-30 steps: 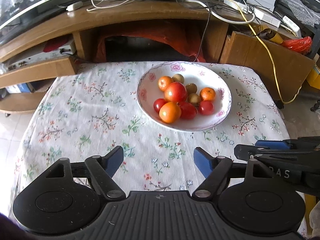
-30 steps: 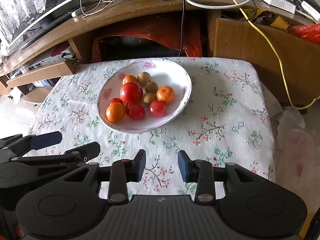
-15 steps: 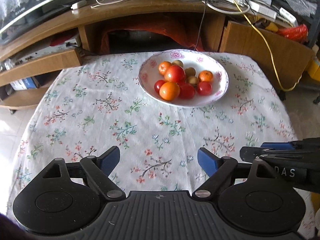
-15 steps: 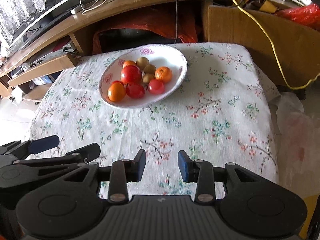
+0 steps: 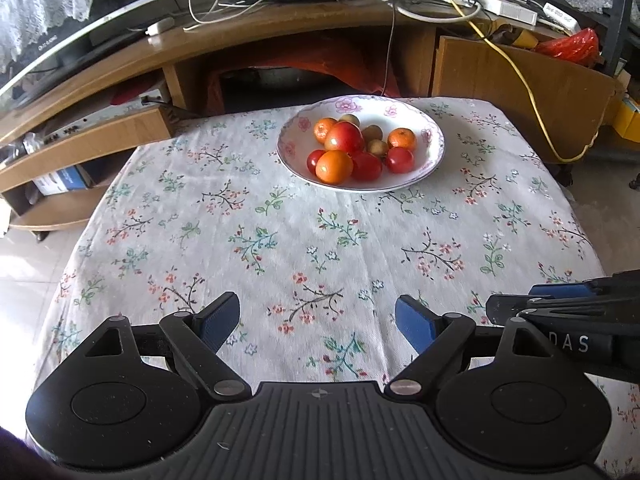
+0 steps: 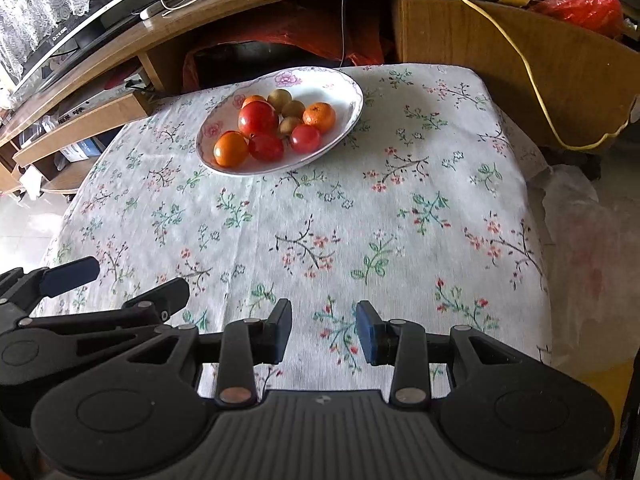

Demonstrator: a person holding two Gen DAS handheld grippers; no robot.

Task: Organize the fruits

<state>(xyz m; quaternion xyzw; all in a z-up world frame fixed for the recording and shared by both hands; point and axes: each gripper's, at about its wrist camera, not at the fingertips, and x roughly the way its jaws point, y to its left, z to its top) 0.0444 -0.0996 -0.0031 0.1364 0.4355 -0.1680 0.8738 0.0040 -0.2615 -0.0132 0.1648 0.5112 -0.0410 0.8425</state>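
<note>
A white bowl with pink flowers on its rim (image 5: 434, 136) (image 6: 352, 88) stands at the far side of the table. It holds several fruits: a big red apple (image 5: 344, 138) (image 6: 258, 118), oranges (image 5: 334, 167) (image 6: 231, 149), small red tomatoes (image 5: 399, 159) (image 6: 305, 139) and small brown fruits (image 5: 377, 146) (image 6: 290, 125). My left gripper (image 5: 318, 322) is open and empty above the near table edge. My right gripper (image 6: 323, 330) is open and empty beside it, and shows at the right of the left wrist view (image 5: 560, 300).
The table wears a white floral cloth (image 5: 280, 240) (image 6: 400, 208). Behind it stands a wooden TV cabinet (image 5: 240, 40) with cables, a yellow cord (image 5: 520, 76) and a red bag (image 5: 568, 46). The floor (image 5: 24, 264) lies to the left.
Both grippers have pulled back from the bowl toward the near table edge, so the bowl looks smaller and farther. Both stay open and empty.
</note>
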